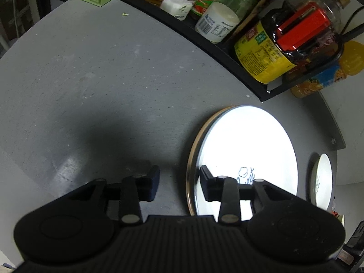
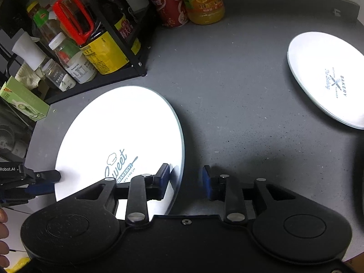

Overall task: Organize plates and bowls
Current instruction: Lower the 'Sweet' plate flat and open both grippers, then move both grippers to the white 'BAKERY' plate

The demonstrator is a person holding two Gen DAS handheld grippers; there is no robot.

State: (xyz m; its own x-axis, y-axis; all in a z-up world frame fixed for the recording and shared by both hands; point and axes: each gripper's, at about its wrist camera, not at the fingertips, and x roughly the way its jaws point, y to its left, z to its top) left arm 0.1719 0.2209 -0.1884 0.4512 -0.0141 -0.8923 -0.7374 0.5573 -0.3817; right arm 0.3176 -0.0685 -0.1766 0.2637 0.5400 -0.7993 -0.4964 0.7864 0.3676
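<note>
Where the two hand-held tools meet the grey table [image 2: 227,91], the right gripper [image 2: 186,179] hovers with its jaws spread and nothing between them; its left finger lies over the near right part of the large white plate [image 2: 118,132], its right finger over bare tabletop just beside the rim. Whether the finger touches the plate cannot be told. The left gripper [image 1: 179,183] is likewise spread and empty, straddling the same plate's left rim, one finger over the table and the other over the white surface; in the right wrist view this gripper [image 2: 45,180] enters from the left edge with its tips at the plate's rim. The large plate carries a "Sweet Bakery" print and, in the left wrist view, shows a brown-edged rim [image 1: 193,159] beneath its left side, as of a second plate stacked under it. Part of a person's hand [image 2: 3,227] shows at the lower left of the right wrist view. Well apart to the right lies a smaller white plate [image 2: 327,79] printed "Bakery", flat on the table. Behind the large plate stands a black wire rack [image 2: 127,68] crowded with condiment bottles and jars; a green carton [image 2: 25,100] sits at its left, and an orange juice bottle [image 2: 204,0] and a red can [image 2: 170,6] stand farthest back.
</note>
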